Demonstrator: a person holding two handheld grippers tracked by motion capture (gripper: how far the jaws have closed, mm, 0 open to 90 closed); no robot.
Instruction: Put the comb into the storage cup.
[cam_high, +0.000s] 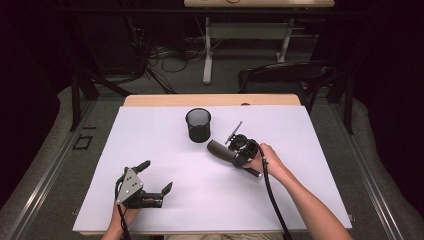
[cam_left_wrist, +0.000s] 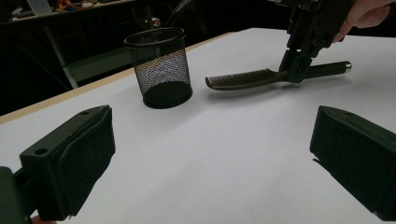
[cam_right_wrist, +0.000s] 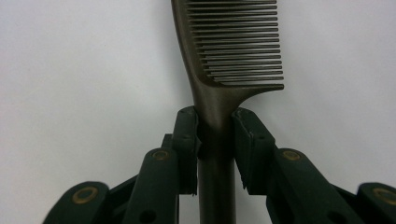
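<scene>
Right gripper: clamped on the neck of the dark brown plastic comb, one jaw on each side of the handle, just below where the teeth start. A firm pinch, by the look of it.
Comb, where it is: on the white table sheet, right of centre. In the left gripper view the comb hangs just clear of the sheet, roughly level, its shadow underneath.
Comb, long axis: in the high view it runs from the toothed end at about 10 o'clock to the silver-tipped handle end at 4 o'clock. The right gripper sits over its middle.
Key relation: the black wire-mesh cup stands at roughly 10 o'clock from the right gripper, near, and the toothed end already points that way. The cup stands upright, mouth open. My read: the comb must tip from level to upright before it can drop in.
Nearer hand: the right one, clearly. It has the comb, and the cup is close.
Left gripper: jaws spread wide, nothing between them, resting low at the near-left of the sheet, well apart from the comb and the cup.
Writing: no brand, label or lettering readable on the comb, the cup or either gripper.
</scene>
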